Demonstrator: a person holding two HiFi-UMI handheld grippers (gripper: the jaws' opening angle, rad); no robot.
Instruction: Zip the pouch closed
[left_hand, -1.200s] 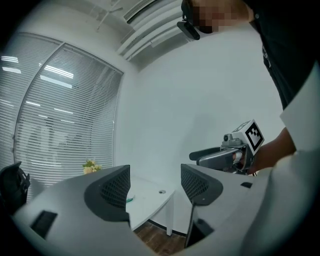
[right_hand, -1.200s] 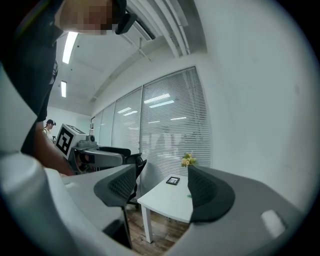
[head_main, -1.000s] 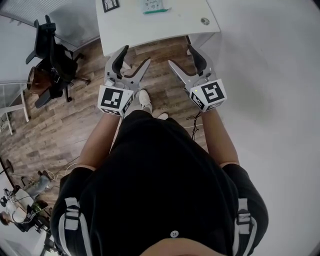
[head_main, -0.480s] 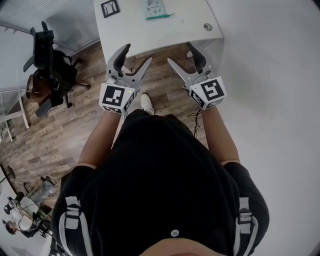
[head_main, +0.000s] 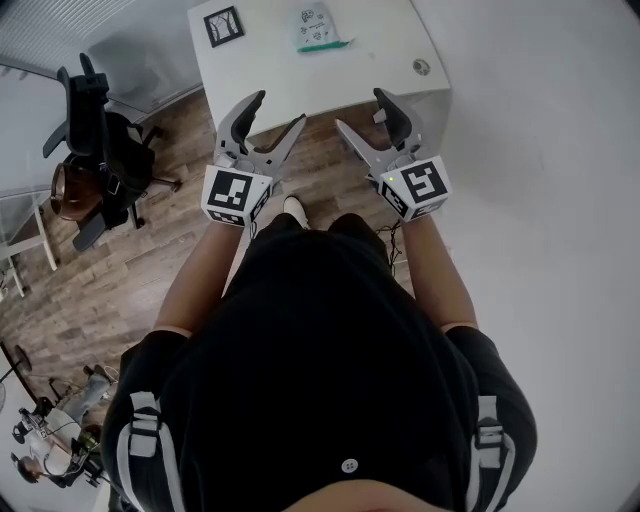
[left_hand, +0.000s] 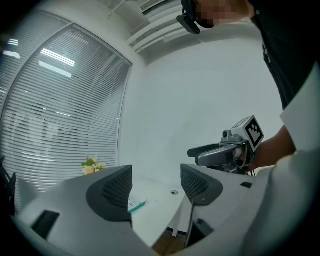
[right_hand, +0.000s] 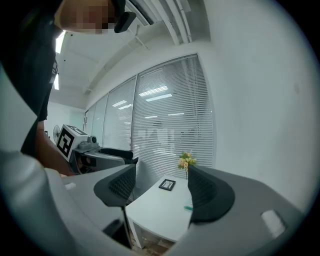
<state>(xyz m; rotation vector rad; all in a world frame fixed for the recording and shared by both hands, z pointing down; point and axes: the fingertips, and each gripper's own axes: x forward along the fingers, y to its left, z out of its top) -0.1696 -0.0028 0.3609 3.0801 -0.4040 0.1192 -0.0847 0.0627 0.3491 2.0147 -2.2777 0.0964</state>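
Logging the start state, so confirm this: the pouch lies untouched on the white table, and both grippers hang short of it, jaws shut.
Not shut: the left gripper and right gripper both have jaws apart and empty, as each gripper view shows. The pouch does lie untouched on the white table, beyond both.

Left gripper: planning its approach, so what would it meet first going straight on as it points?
The left gripper would probably meet the white table first, near the pouch seen between its open fingers; depth is unclear.
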